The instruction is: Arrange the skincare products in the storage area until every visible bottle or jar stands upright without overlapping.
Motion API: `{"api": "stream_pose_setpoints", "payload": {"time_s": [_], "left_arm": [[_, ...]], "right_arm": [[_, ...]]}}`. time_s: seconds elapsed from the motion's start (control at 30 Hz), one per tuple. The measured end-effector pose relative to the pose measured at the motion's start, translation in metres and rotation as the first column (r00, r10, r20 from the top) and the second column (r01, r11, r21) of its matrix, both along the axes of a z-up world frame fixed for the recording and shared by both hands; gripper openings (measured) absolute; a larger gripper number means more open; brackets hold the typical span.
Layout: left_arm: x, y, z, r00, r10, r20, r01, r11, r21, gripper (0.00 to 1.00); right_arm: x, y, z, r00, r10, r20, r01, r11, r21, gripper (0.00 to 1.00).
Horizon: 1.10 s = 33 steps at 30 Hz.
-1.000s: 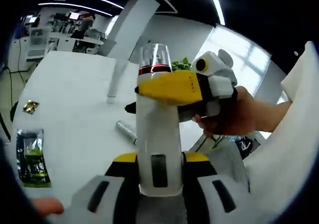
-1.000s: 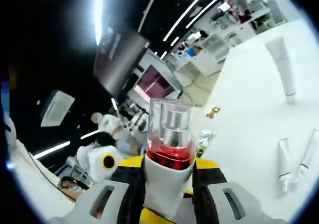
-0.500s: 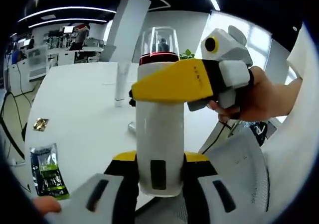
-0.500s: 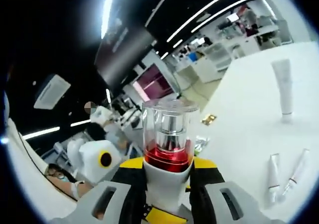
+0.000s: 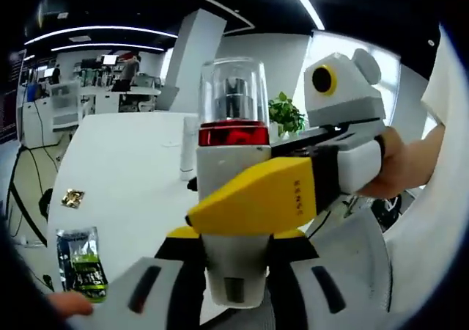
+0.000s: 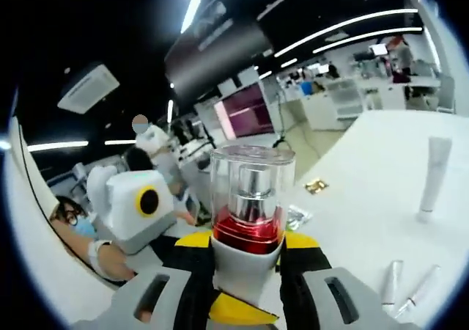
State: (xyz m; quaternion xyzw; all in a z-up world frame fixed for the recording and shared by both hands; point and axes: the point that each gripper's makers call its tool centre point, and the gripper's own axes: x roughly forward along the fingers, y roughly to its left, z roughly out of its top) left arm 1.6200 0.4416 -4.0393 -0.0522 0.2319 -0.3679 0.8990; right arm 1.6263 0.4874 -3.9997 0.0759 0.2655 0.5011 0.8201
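Both the left gripper [image 5: 234,271] and the right gripper [image 6: 248,271] have their jaws clenched on the white, red-collared pump bottle [image 5: 233,191], lifted above the white desk [image 5: 124,169].

Counter [image 5: 124,176]: white, long.
Green sachet [image 5: 82,264]: flat on the counter's near edge.
Gold wrapper [image 5: 72,197]: beyond the sachet, apart from it.
Plant [image 5: 286,114]: leafy, behind the counter.
Desks [image 5: 95,99]: far background.
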Motion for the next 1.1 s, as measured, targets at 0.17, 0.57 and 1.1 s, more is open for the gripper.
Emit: {"api": "stream_pose_setpoints", "payload": {"time_s": [0.17,0.57,1.1], "left_arm": [[0.006,0.007,0.001,0.999,0.051,-0.006,-0.051,0.999,0.001,0.26],[0.014,0.016,0.004,0.992,0.091,0.092,-0.100,0.991,0.093,0.27],[-0.003,-0.009,0.016,0.991,-0.072,0.112,0.077,0.996,-0.038,0.38]], "right_arm": [[0.005,0.004,-0.001,0.999,-0.033,0.005,0.033,0.999,-0.020,0.35],[0.010,0.001,-0.002,0.994,-0.102,0.042,0.104,0.994,-0.034,0.27],[0.014,-0.020,0.010,0.992,-0.116,0.049,0.114,0.993,0.041,0.26]]}}
